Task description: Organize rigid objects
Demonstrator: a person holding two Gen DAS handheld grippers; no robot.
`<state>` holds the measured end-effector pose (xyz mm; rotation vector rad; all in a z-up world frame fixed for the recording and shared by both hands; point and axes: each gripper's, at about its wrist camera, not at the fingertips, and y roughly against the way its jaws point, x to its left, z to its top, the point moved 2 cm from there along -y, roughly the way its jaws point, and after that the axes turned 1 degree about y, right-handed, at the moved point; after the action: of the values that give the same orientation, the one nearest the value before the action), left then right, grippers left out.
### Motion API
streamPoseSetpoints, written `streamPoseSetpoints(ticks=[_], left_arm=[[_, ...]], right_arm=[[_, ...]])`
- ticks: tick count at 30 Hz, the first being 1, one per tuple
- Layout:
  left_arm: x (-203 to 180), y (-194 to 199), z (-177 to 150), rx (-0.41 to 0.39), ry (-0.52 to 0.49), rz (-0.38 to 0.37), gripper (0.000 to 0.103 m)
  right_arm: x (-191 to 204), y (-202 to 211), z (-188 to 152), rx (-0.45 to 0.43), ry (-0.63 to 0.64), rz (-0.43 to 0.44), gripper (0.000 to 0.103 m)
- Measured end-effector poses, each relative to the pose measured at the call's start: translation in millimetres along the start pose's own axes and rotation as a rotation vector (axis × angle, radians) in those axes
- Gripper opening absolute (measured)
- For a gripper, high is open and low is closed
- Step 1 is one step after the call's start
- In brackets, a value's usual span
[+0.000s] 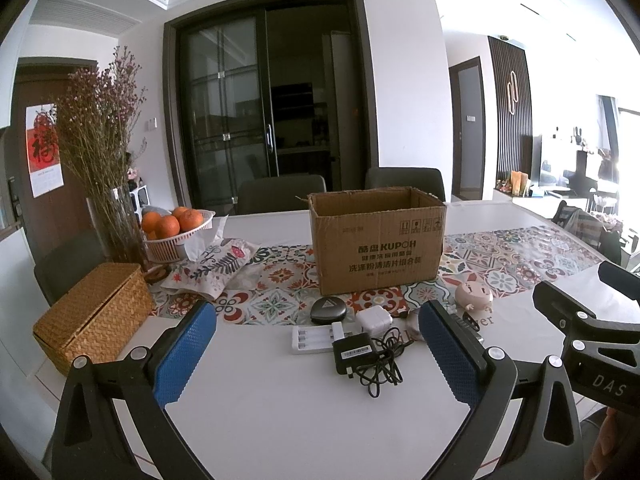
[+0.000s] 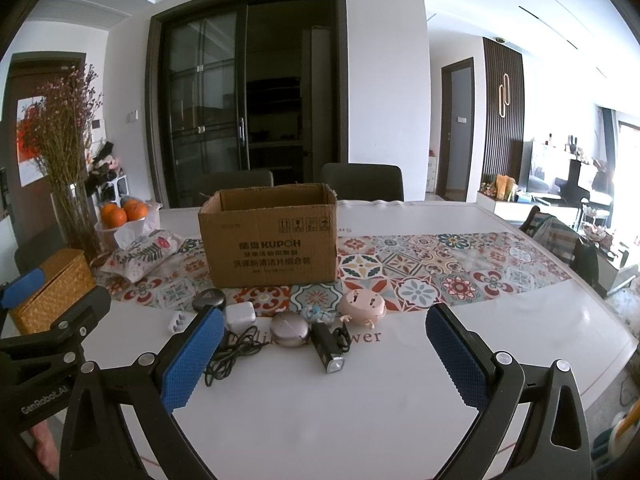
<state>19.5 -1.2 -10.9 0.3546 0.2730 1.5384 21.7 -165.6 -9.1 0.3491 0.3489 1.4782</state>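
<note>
An open cardboard box [image 1: 378,240] stands on the patterned runner, also in the right wrist view [image 2: 272,236]. In front of it lie a black round case [image 1: 329,309], a white plug cube [image 1: 374,321], a white battery charger [image 1: 316,338], a black adapter with cable [image 1: 360,358] and a pink round gadget [image 1: 474,295]. The right wrist view also shows a round mauve case [image 2: 289,330], a black bike light [image 2: 328,348] and the pink gadget [image 2: 363,305]. My left gripper [image 1: 320,352] and right gripper [image 2: 326,360] are open and empty, hovering short of the items.
A wicker box [image 1: 94,316] sits at the left edge, with a fabric tissue pouch [image 1: 218,266], a basket of oranges [image 1: 178,226] and a glass vase of dried flowers [image 1: 114,224] behind it. Chairs stand beyond the white table [image 1: 300,420].
</note>
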Motion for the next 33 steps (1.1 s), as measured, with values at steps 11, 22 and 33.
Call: streamPoseSetpoints(ticks=[11, 22, 33], left_arm=[[0.1, -0.1, -1.8, 0.003, 0.0, 0.0, 0.103], [-0.1, -11.3, -4.9, 0.041, 0.016, -0.016, 0.103], [-5.3, -54.5, -15.3, 0.184, 0.058, -0.054, 0.103]], right_arm=[[0.4, -0.3, -2.2, 0.006, 0.001, -0.001, 0.102], [1.7, -9.6, -5.4, 0.033, -0.005, 0.01, 0.102], [-3.6, -44.9, -13.0, 0.137, -0.036, 0.006, 0.102]])
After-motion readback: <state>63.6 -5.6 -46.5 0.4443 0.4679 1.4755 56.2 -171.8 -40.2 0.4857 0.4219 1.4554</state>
